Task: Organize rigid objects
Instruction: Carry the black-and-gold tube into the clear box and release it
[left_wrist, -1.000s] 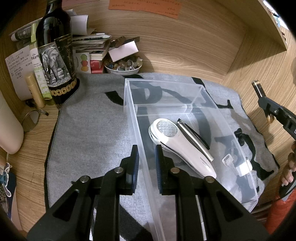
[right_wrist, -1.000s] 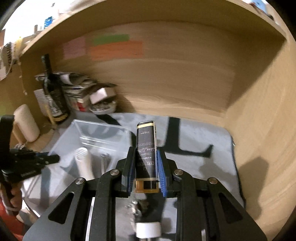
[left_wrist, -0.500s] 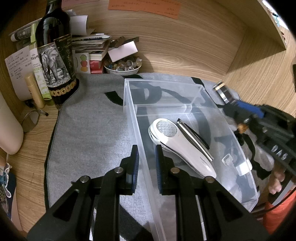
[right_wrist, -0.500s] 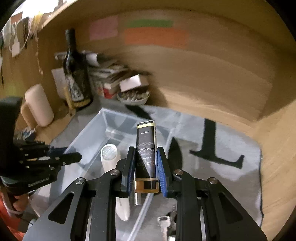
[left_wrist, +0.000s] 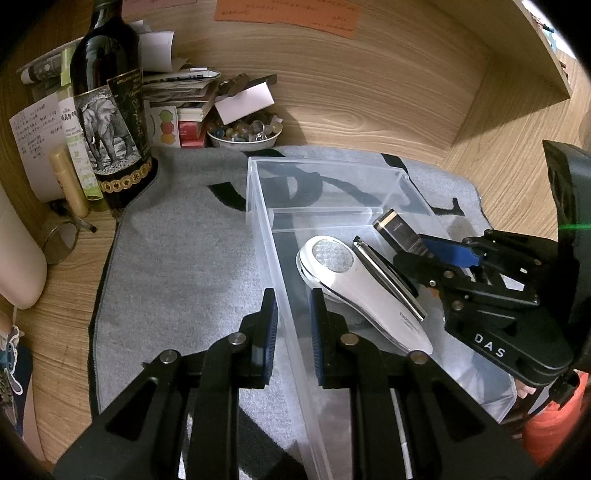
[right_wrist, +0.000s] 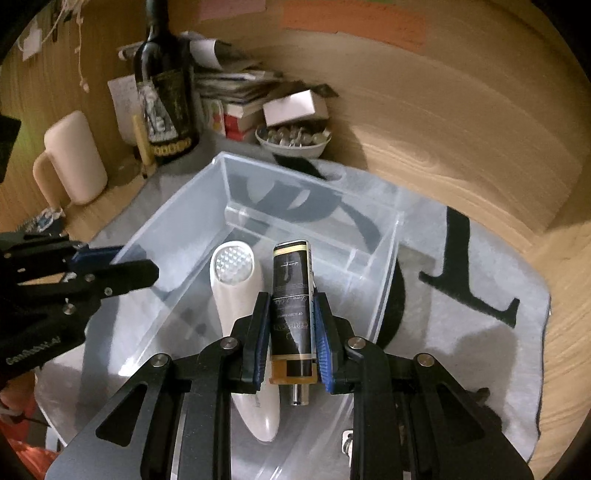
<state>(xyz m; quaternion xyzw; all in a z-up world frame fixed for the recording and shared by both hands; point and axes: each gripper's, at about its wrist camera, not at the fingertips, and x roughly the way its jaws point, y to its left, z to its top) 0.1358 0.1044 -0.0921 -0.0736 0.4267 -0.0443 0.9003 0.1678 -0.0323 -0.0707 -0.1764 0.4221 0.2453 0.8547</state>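
A clear plastic bin (left_wrist: 258, 221) (right_wrist: 173, 206) sits on a grey mat. Inside lie a white handheld device (left_wrist: 354, 284) (right_wrist: 236, 280) and a slim silver-black tool (left_wrist: 384, 273). My left gripper (left_wrist: 291, 314) is shut on the bin's left wall; it also shows in the right wrist view (right_wrist: 122, 266). My right gripper (right_wrist: 290, 325) is shut on a black bottle with gold trim (right_wrist: 291, 295) and holds it over the bin, beside the white device. In the left wrist view the bottle (left_wrist: 395, 229) and right gripper (left_wrist: 424, 251) hang inside the bin's right side.
A dark wine bottle (left_wrist: 110, 122) (right_wrist: 166, 92), stacked books (left_wrist: 184, 96), a bowl of stones (left_wrist: 243, 133) (right_wrist: 293, 140) and a cream mug (right_wrist: 74, 162) stand at the back left. Wooden walls close the back and right. A small object (right_wrist: 347, 439) lies below the right gripper.
My right gripper has carried the black bottle leftward and down, from over the mat to over the bin's inside. My left gripper has kept its hold on the bin wall.
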